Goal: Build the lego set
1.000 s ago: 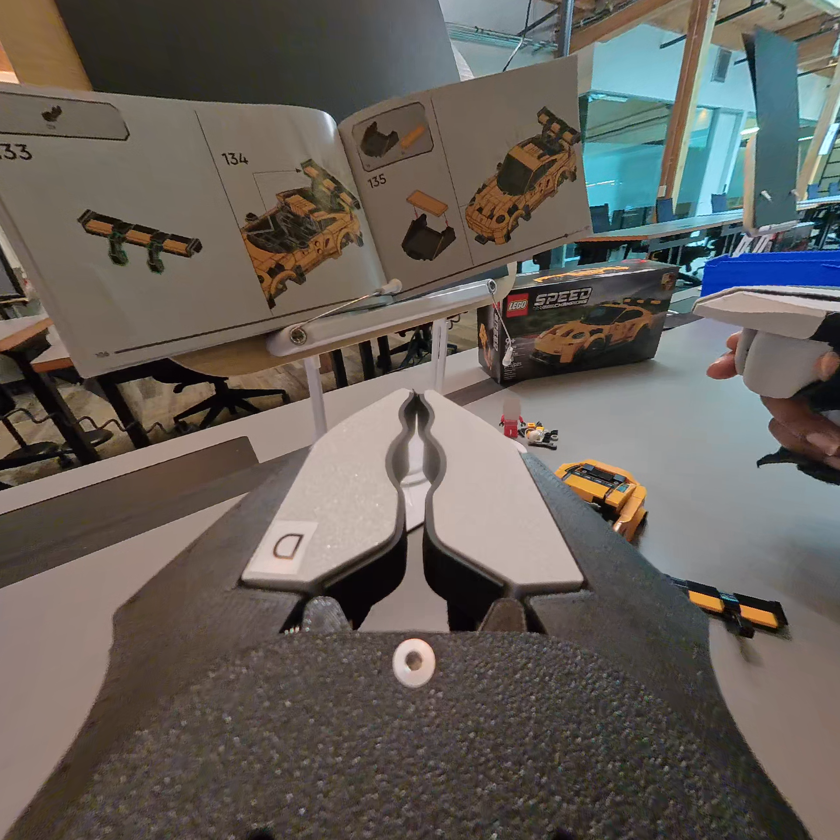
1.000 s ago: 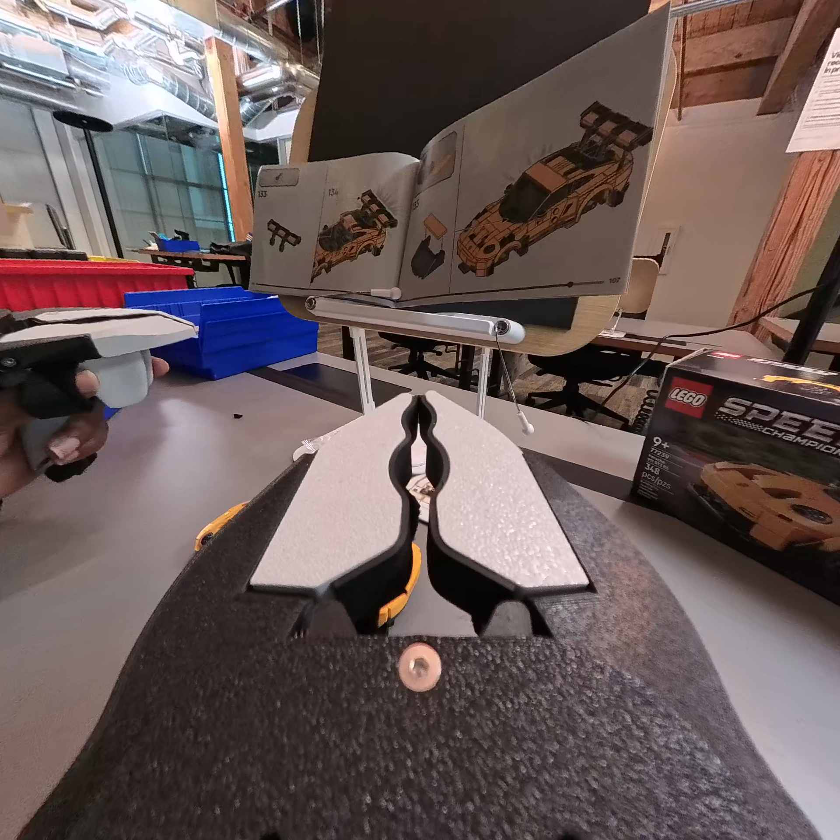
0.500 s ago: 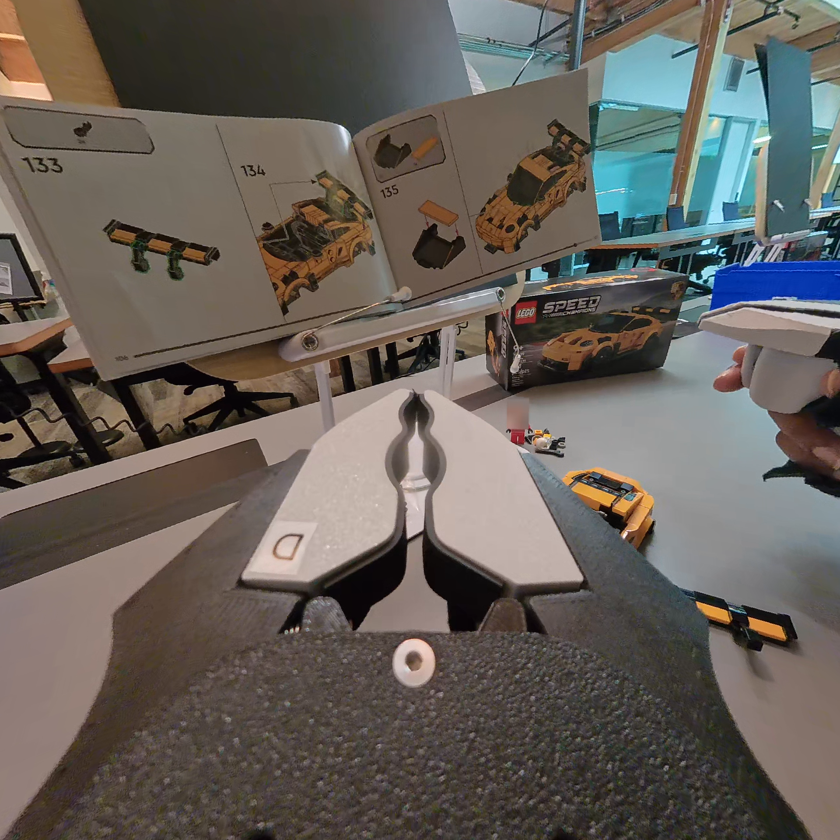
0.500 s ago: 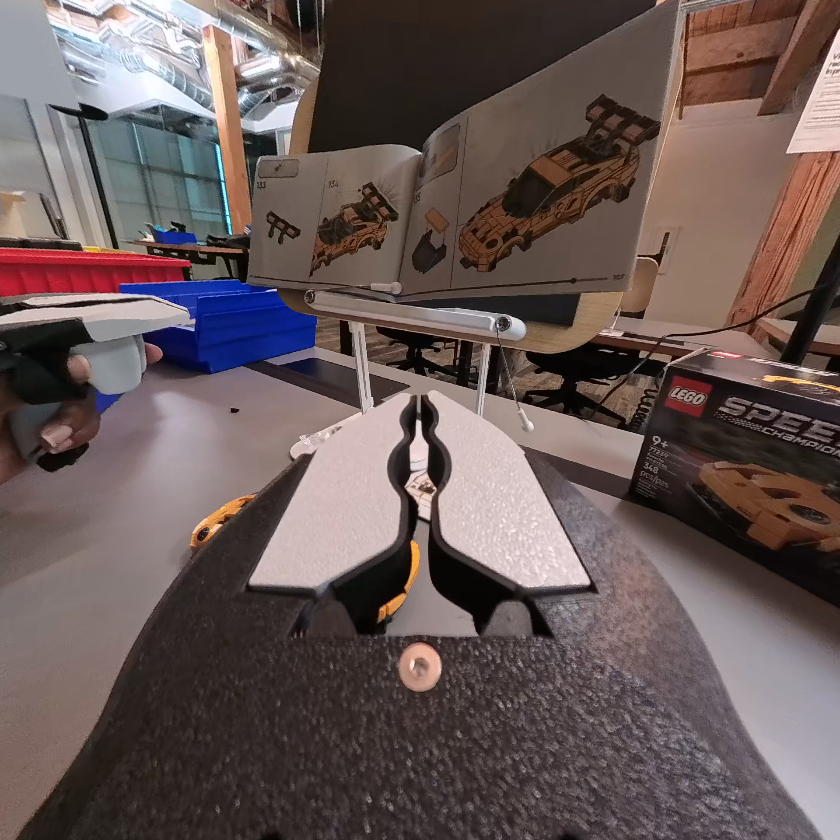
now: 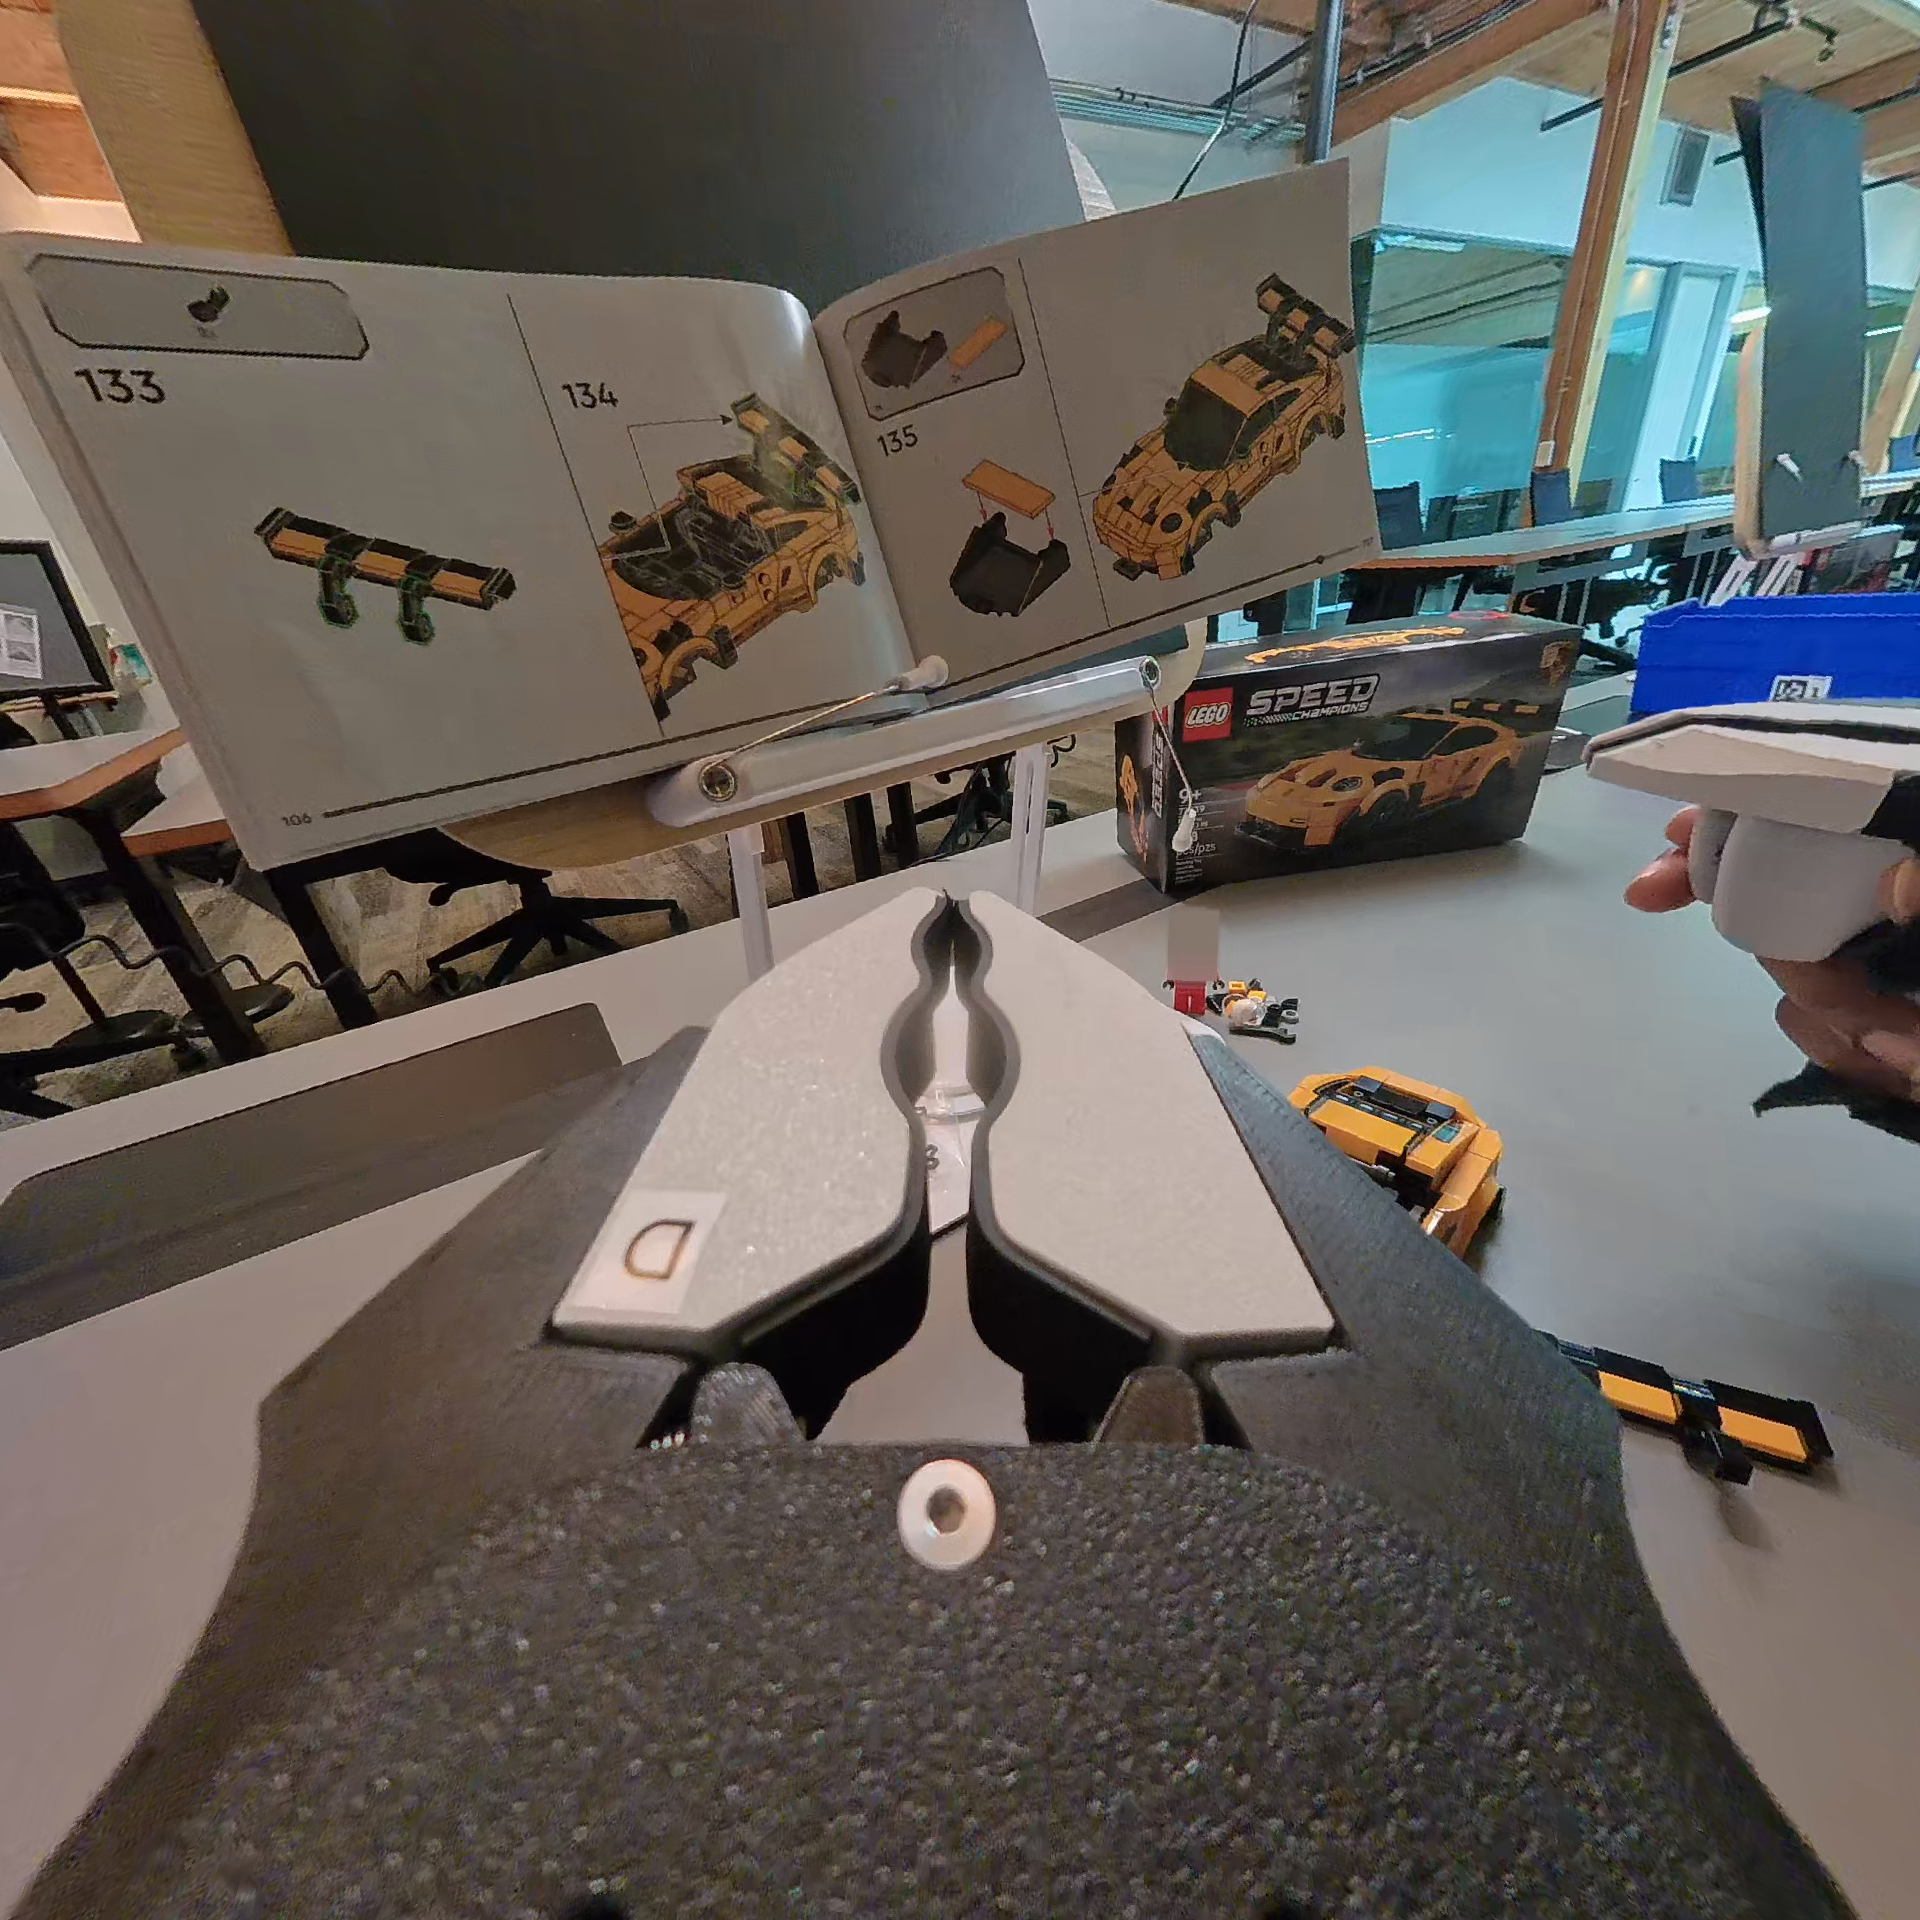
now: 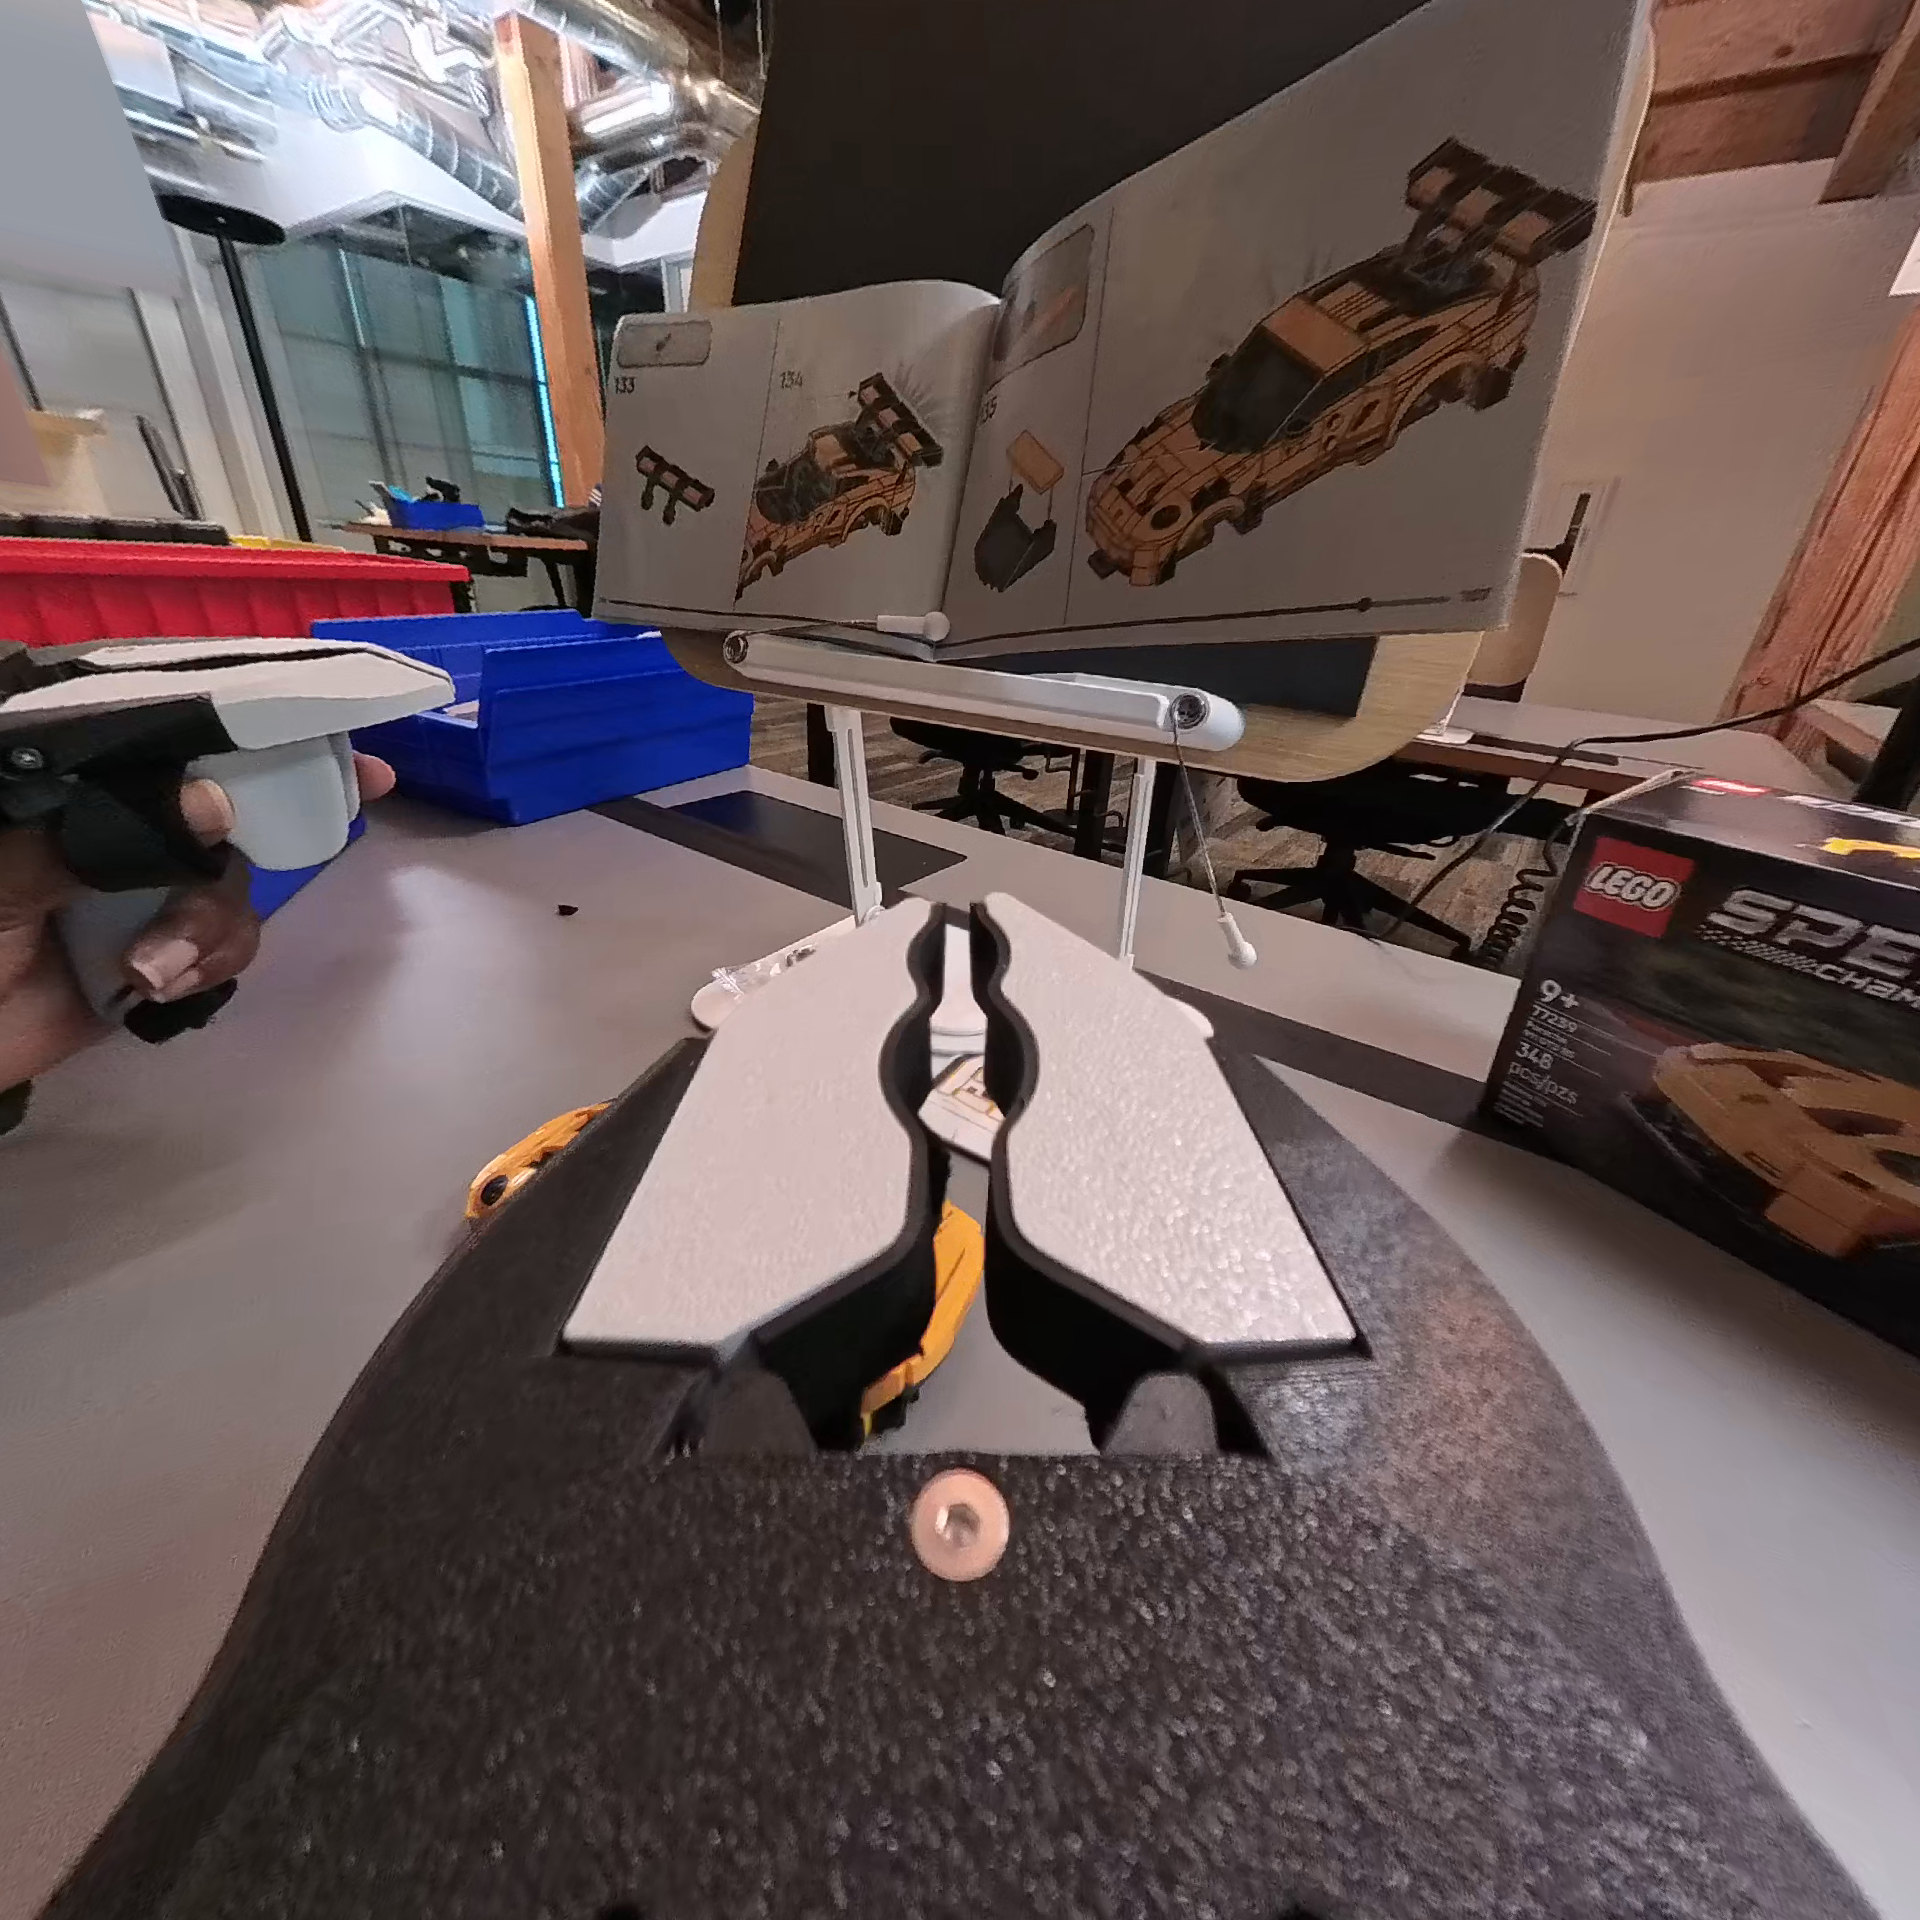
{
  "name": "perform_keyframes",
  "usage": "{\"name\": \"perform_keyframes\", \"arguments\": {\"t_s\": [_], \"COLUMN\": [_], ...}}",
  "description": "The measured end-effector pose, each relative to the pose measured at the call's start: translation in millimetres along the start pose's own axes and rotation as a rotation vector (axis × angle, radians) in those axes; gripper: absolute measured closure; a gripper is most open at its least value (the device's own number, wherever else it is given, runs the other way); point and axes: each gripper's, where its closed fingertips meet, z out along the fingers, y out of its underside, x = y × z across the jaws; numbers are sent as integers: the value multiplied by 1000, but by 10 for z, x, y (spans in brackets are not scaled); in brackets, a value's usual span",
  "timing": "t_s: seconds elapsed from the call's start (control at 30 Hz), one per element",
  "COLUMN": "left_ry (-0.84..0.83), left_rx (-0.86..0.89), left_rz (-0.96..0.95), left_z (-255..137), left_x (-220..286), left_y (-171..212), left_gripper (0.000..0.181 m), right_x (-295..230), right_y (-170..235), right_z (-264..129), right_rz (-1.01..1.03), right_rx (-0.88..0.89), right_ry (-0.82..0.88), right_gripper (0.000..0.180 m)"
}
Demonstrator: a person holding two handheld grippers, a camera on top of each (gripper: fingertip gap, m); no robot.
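Note:
In the left wrist view my left gripper (image 5: 951, 906) is shut and empty above the grey table (image 5: 1621, 1039). To its right lie the yellow car body (image 5: 1397, 1143), a black and yellow spoiler piece (image 5: 1704, 1415) and a few small loose parts (image 5: 1242, 1006). The right gripper (image 5: 1605, 743) hovers at the right edge in a hand. In the right wrist view my right gripper (image 6: 956, 914) is empty with its jaws a narrow gap apart. It hangs over the yellow car body (image 6: 520, 1153), which is mostly hidden beneath it. The left gripper (image 6: 431, 686) is at the far left.
An open instruction booklet (image 5: 623, 520) rests on a white stand (image 5: 914, 738) at the back of the table. The set's box (image 5: 1351, 748) stands at the right rear. Blue (image 6: 582, 707) and red (image 6: 208, 592) bins sit at the left. A white sheet (image 6: 966, 1103) lies by the stand's foot.
Both grippers have drifted back slightly from the booklet stand. My right gripper's jaws have parted a little at the tips. The left gripper has stayed shut.

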Motion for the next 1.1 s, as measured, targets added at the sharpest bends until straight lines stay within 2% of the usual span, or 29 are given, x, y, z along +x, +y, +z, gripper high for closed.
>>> {"name": "perform_keyframes", "arguments": {"t_s": [0.2,0.37,0.47,0.7,0.83,1.1], "left_ry": [-24,-111,-153,-206,-178,-162], "left_rx": [30,63,59,2,4,22], "left_rz": [40,97,65,-22,-17,17], "left_z": [98,479,743,1135,1187,1336], "left_x": [-51,-246,-370,-505,-382,-248], "left_y": [-181,-668,-790,-627,-552,-653], "left_gripper": [181,181,181,181,181,181], "right_x": [-35,-68,-58,-4,-26,-39], "right_y": [32,-8,-32,-61,-20,57], "right_z": [16,-11,-36,-59,-35,8], "right_rz": [4,-4,-12,9,22,25], "right_rx": [-17,-7,0,11,-3,-31], "right_ry": [-16,-28,-22,-11,-23,-28], "right_gripper": [174,174,174,174,173,173]}}
